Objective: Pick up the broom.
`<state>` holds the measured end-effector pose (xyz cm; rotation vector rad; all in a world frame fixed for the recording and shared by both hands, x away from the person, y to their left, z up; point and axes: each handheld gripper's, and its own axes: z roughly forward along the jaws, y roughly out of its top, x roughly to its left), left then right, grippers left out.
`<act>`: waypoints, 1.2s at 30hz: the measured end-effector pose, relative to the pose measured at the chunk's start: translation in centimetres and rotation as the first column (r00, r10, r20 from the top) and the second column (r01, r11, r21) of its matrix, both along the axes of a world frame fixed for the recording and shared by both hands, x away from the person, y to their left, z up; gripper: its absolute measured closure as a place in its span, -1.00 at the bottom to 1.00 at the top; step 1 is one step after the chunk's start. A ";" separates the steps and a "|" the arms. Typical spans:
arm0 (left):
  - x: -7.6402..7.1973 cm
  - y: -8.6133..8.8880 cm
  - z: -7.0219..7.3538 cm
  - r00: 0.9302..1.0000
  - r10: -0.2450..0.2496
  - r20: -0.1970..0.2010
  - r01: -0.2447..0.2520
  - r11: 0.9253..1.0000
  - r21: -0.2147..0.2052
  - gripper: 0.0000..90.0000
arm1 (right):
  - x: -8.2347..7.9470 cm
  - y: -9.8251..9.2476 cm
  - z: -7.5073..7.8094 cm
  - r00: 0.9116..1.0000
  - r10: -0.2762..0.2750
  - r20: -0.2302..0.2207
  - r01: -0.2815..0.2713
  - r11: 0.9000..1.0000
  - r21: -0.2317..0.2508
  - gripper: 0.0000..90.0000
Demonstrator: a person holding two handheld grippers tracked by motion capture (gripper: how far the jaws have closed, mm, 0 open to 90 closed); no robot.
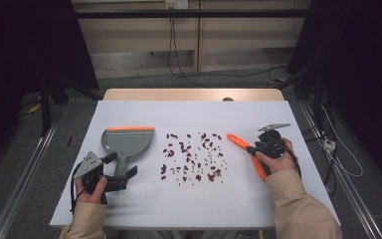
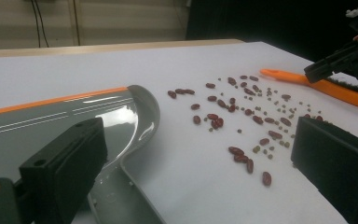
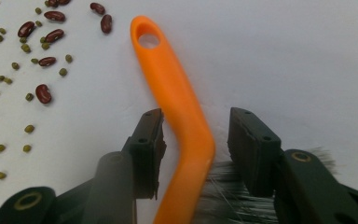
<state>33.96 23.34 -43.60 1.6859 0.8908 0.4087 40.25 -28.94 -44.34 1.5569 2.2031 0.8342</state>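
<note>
brush [image 3: 182, 121]: light, stiff, slick plastic, soft bristles | grab: mid handle at bend | right gripper [image 3: 196, 140]: straddling handle, not yet clamped | left gripper [image 2: 191, 172]: released over dustpan [image 2: 74, 121] handle

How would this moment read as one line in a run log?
left gripper: astride dustpan handle, open | right gripper: astride orange brush, gap on one side | beans: scattered, unswept

I find no readable text, label, brand or number on anything across my three views.
</note>
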 end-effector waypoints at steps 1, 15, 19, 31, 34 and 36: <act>0.0 0.0 0.0 1.000 0.000 0.000 0.000 1.000 0.000 -0.93 | 0.2 0.1 0.0 1.000 0.002 -0.002 -0.002 1.000 -0.008 0.28; 0.1 0.0 -0.1 1.000 0.001 -0.007 -0.001 1.000 0.002 -0.93 | 1.5 1.0 -0.5 0.997 0.049 -0.064 -0.054 0.996 -0.071 0.36; 0.1 0.0 -0.1 1.000 0.000 -0.004 0.000 1.000 0.005 -0.93 | 1.9 1.0 -0.4 0.994 0.054 -0.096 -0.061 0.995 -0.073 0.43; 0.3 -0.2 0.0 1.000 0.001 -0.001 -0.001 1.000 -0.004 -0.93 | 2.7 0.9 -0.1 0.989 0.034 -0.146 -0.044 0.997 -0.071 0.59; 0.3 -0.3 0.0 1.000 0.002 0.001 -0.002 1.000 -0.007 -0.93 | 2.7 1.0 0.0 0.989 0.037 -0.140 -0.049 0.996 -0.079 0.59; 0.3 -0.3 0.0 1.000 0.003 0.001 -0.003 1.000 -0.008 -0.93 | 2.6 1.0 0.0 0.990 0.031 -0.138 -0.042 0.996 -0.078 0.59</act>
